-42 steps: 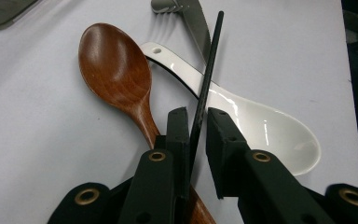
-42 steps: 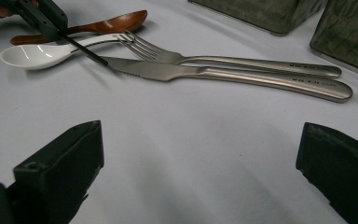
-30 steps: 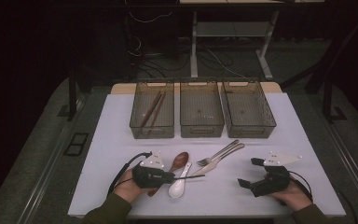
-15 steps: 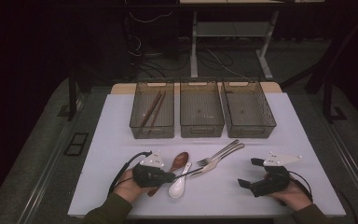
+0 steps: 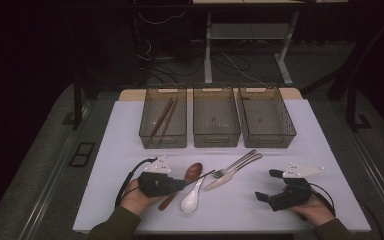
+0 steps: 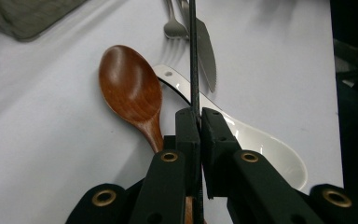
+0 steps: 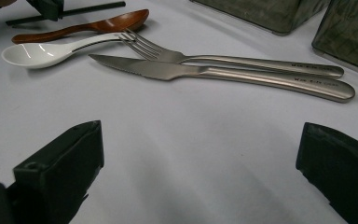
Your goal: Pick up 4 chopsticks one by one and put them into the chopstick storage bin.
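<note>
At the near left of the white table [image 5: 130, 130], the left gripper [image 6: 198, 114] has clamped its jaws on the thin black chopstick [image 6: 193, 51], now lifted over the wooden spoon [image 6: 131, 91]; right gripper [image 5: 269, 186] idle, jaws apart; sorting can begin.

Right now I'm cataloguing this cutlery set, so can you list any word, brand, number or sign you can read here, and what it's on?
Fork handle: a short line of small engraved marks, too small and blurred to read.
Knife handle: a similar engraved line, also unreadable.
Wooden spoon, white ceramic spoon, black chopstick, the three bins: no text visible.
</note>
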